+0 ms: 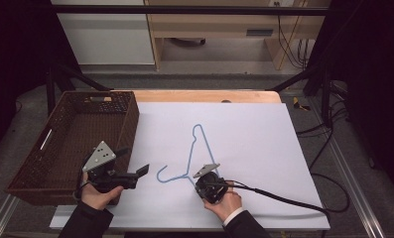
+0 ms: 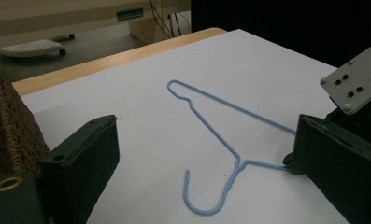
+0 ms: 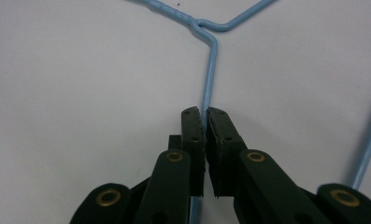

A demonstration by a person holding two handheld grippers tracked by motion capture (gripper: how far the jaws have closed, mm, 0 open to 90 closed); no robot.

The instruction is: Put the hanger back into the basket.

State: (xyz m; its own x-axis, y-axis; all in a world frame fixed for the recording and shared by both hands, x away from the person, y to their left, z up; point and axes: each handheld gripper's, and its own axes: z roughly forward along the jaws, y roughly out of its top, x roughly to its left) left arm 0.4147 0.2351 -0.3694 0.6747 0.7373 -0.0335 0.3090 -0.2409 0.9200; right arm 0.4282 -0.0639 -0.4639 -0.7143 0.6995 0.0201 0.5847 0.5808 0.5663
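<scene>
At table left: basket [image 1: 65, 144] empty | right claw [image 3: 205, 116] pinching hanger [image 3: 210, 74]

Left gripper [image 1: 144, 170]: jaws spread wide, held above the table.
Right gripper [image 3: 205, 116]: jaws pinched together, low at the table.

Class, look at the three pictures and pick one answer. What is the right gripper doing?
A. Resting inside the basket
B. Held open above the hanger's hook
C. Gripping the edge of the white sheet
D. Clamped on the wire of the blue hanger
D. In the right gripper view, the right gripper has its jaws shut on a wire of the blue hanger, which lies on the white sheet.
</scene>
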